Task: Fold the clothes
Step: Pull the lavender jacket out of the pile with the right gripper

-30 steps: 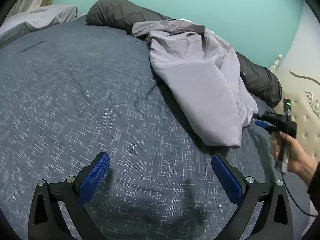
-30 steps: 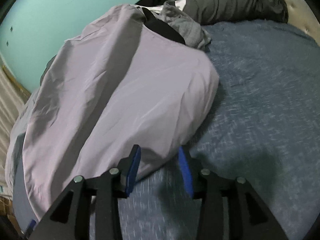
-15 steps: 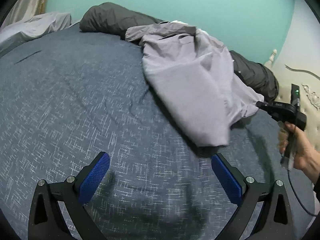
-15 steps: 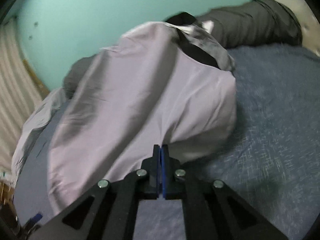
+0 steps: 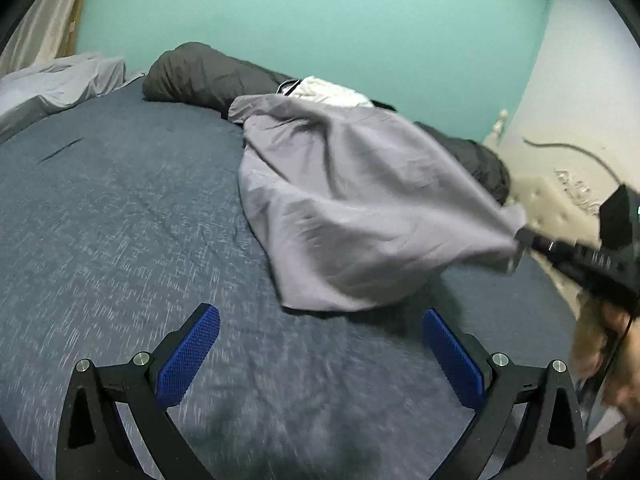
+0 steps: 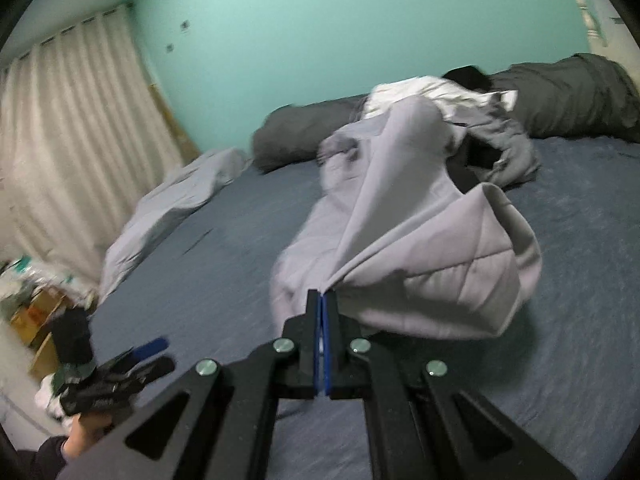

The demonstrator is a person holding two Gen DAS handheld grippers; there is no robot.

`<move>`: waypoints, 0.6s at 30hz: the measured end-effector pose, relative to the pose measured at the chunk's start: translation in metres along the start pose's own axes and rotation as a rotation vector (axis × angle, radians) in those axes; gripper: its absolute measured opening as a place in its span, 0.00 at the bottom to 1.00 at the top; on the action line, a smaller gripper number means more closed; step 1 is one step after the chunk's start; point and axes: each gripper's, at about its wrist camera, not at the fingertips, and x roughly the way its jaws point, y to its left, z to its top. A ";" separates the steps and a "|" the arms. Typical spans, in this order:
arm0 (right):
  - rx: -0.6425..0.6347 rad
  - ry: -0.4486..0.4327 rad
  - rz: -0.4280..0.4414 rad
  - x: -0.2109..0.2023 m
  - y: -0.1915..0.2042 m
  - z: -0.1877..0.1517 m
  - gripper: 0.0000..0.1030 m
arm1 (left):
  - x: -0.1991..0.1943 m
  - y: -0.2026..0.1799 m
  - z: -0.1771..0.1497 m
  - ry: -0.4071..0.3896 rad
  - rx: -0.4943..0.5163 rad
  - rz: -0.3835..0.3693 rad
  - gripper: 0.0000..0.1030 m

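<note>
Right gripper (image 6: 322, 312), black with blue pads, is pressed together on a corner of the pale lilac-grey quilted garment (image 6: 420, 248), holding that corner raised above the dark blue heathered bedspread (image 6: 224, 240) while the rest trails back across the bedspread toward the dark grey rolled duvet (image 6: 568, 92) at its far edge. Left gripper (image 5: 320, 352) hangs over the bedspread's near part, jaws spread wide with nothing between them, short of the garment's near hem.

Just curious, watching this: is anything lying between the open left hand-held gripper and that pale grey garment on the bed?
Nothing visible. Only bare blue bedspread lies between the open left hand-held gripper and the pale grey garment, whose corner the right hand-held gripper already pinches.
</note>
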 end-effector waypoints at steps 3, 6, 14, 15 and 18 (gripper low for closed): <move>-0.012 0.035 0.046 0.000 0.031 -0.027 0.01 | -0.026 -0.005 -0.005 -0.019 0.009 0.052 1.00; -0.002 0.074 0.091 0.007 0.053 -0.053 0.00 | -0.045 -0.010 -0.008 -0.023 0.032 0.067 1.00; 0.033 0.119 0.062 0.003 0.061 -0.082 0.02 | -0.061 -0.040 -0.015 0.025 0.172 0.045 1.00; 0.033 0.102 0.046 -0.007 0.057 -0.081 0.02 | -0.059 -0.045 -0.016 0.033 0.185 0.041 1.00; 0.047 0.045 -0.036 -0.034 0.036 -0.081 0.05 | -0.049 -0.057 -0.019 0.059 0.220 0.031 1.00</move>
